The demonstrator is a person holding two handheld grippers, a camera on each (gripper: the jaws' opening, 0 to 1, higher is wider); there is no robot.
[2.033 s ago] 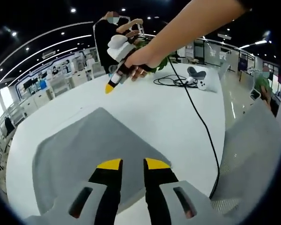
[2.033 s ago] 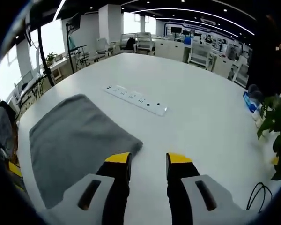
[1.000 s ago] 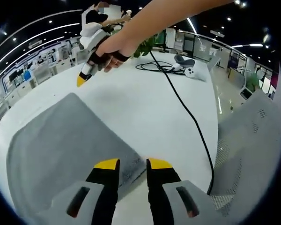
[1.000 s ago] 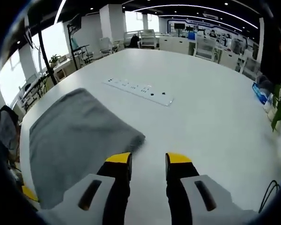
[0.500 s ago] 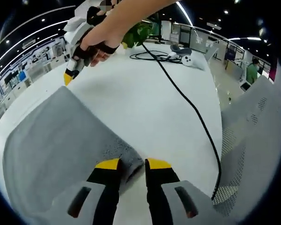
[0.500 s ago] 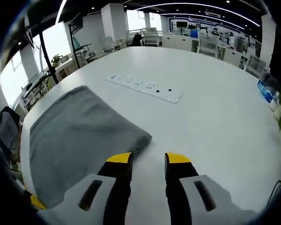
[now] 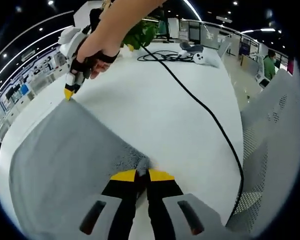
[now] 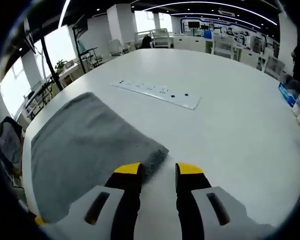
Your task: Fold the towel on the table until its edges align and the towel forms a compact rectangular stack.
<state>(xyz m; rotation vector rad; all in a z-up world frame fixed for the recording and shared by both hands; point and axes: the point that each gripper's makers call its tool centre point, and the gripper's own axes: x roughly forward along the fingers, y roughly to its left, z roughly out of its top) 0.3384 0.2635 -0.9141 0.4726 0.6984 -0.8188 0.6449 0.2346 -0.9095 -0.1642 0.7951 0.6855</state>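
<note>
Left gripper view: the left gripper (image 7: 142, 174) rises from the bottom of the view with its yellow-tipped jaws drawn together on the near corner of the grey towel (image 7: 65, 160); a small tuft of fabric stands between the tips. The towel lies flat on the white table (image 7: 155, 110) and extends toward the left and bottom of the view, where its outline is cut off. At the towel's far corner, the right gripper (image 7: 69, 92), held in the person's hand (image 7: 92, 52), points its yellow tip down at the fabric; contact with the cloth cannot be confirmed, and its jaw gap is too small to read here. A black cable (image 7: 210, 117) runs across the table surface from a coil near the far edge toward the right edge. A white device (image 7: 197, 55) and a green plant (image 7: 142, 35) stand near the far edge; the plant is partly hidden by the arm. A grey mesh chair (image 7: 267, 150) stands just beyond the right edge of the table.

Right gripper view: the right gripper (image 8: 158, 171) has its jaws apart, with the towel's corner (image 8: 157, 152) lying just ahead of the left jaw and not held. The towel (image 8: 80, 150) spreads toward the table's left edge; its lower portion is hidden behind the gripper body. A white power strip (image 8: 157, 94) lies on the table beyond the towel, well apart from it.
</note>
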